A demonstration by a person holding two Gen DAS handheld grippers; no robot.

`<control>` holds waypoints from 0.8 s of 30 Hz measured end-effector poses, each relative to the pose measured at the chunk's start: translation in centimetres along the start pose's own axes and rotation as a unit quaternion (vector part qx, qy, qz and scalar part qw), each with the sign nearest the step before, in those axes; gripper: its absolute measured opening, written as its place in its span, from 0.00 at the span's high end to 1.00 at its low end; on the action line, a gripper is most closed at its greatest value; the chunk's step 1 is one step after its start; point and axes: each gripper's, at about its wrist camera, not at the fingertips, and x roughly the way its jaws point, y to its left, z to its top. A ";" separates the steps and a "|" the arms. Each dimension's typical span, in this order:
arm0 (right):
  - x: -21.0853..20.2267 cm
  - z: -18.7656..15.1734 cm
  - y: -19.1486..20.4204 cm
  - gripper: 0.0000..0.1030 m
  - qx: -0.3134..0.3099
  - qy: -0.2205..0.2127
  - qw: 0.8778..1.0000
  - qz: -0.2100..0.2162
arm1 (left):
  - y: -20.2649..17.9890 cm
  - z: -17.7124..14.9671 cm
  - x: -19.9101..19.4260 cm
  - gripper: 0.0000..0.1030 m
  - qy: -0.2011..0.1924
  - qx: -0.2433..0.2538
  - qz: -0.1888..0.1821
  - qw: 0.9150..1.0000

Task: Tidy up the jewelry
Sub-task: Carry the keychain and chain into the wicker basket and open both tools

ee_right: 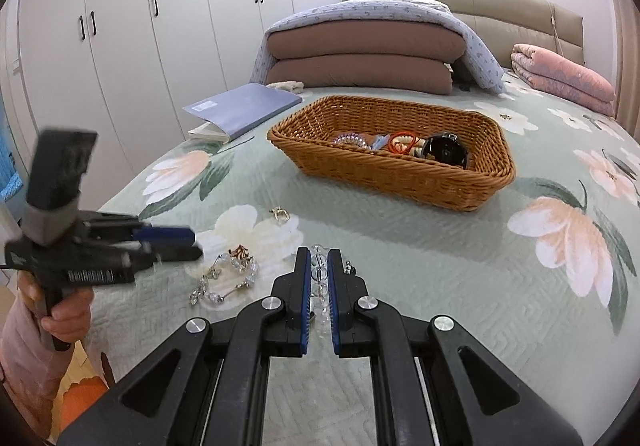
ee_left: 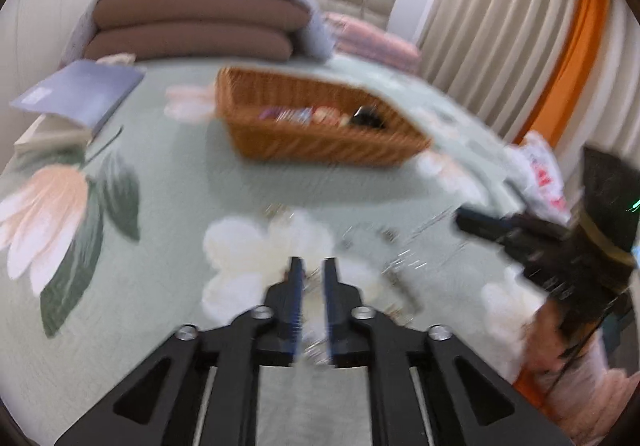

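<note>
The right gripper (ee_right: pixel 319 260), black with blue-padded fingers, is closed down to a narrow gap around a clear crystal-bead strand (ee_right: pixel 320 278) that runs between its jaws; it looks pinched, though whether it has left the quilt I cannot tell. The piece sits low over the pale green floral bedspread (ee_right: pixel 440 266), near the front edge of the bed.

The left gripper (ee_left: pixel 311 266) has its fingers nearly together; its view is too blurred to tell whether anything is caught between them. From the right wrist camera it hovers just beside a second crystal and gold bead chain (ee_right: pixel 228 274) lying loose on the quilt. A small gold clasp-like piece (ee_right: pixel 280 213) lies apart, further in.

The oblong woven wicker basket (ee_right: pixel 392 162) stands well beyond, already holding a black round watch (ee_right: pixel 444 152), coiled hair ties and an orange band.

Judging by this, the step in hand is picking up the bead strand. The next move calls for lifting it clear without snagging, carrying it over the basket rim and releasing it inside
</note>
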 end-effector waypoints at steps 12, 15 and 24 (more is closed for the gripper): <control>-0.4 -0.2 -0.4 0.91 0.012 -0.003 1.000 0.009 | -2.2 -1.4 5.0 0.95 0.074 0.087 0.084 0.990; -0.9 0.1 -0.7 0.91 0.018 -0.011 1.000 0.013 | -2.2 -1.2 4.6 0.97 0.069 0.077 0.073 0.992; -2.4 2.1 -1.1 0.91 0.028 -0.039 0.999 0.023 | -4.7 2.3 -0.9 0.97 -0.026 0.090 0.003 0.996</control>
